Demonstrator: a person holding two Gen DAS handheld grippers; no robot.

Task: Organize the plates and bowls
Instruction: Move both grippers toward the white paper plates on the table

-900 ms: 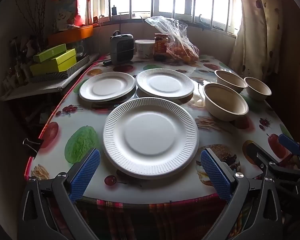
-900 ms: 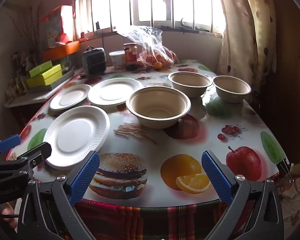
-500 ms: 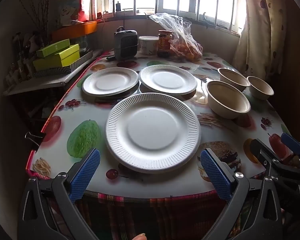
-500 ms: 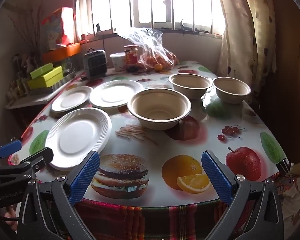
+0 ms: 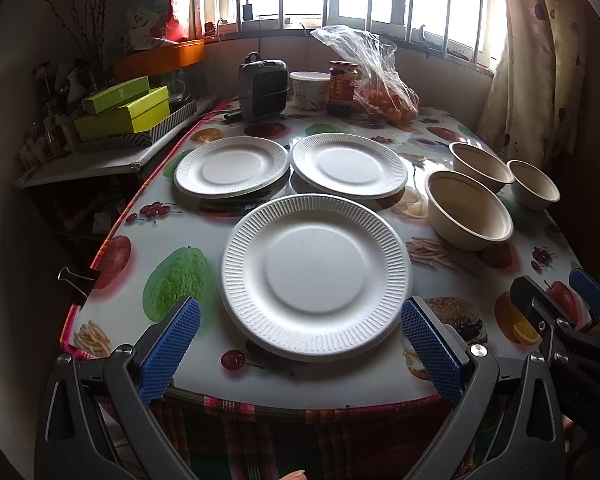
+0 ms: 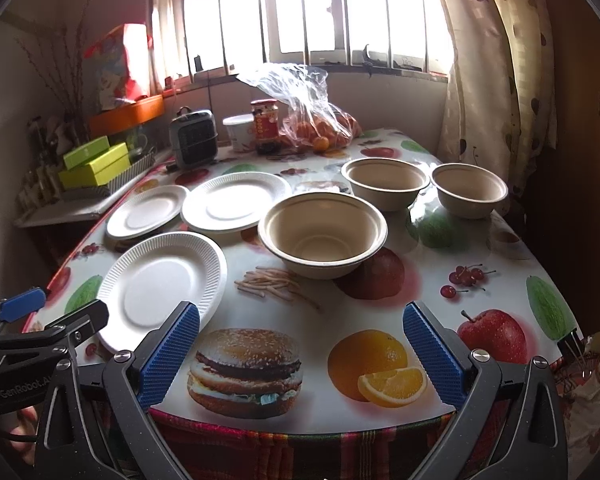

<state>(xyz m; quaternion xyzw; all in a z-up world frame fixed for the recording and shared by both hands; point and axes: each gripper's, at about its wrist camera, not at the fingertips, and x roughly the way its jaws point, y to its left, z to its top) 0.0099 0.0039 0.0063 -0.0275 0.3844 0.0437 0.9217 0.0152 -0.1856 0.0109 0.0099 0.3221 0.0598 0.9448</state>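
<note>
The large white plate (image 5: 316, 276) lies flat near the front edge of the counter (image 5: 204, 220), two smaller plates (image 5: 232, 166) side by side behind it; three tan bowls (image 6: 322, 234) stand to its right (the biggest nearest); since the earlier frames the left view has pulled back and risen slightly, so more tablecloth hem shows; nothing on the counter has shifted; the left hand-held gripper (image 5: 300, 348) and right hand-held gripper (image 6: 300, 350) both gape wide, holding nothing.
</note>
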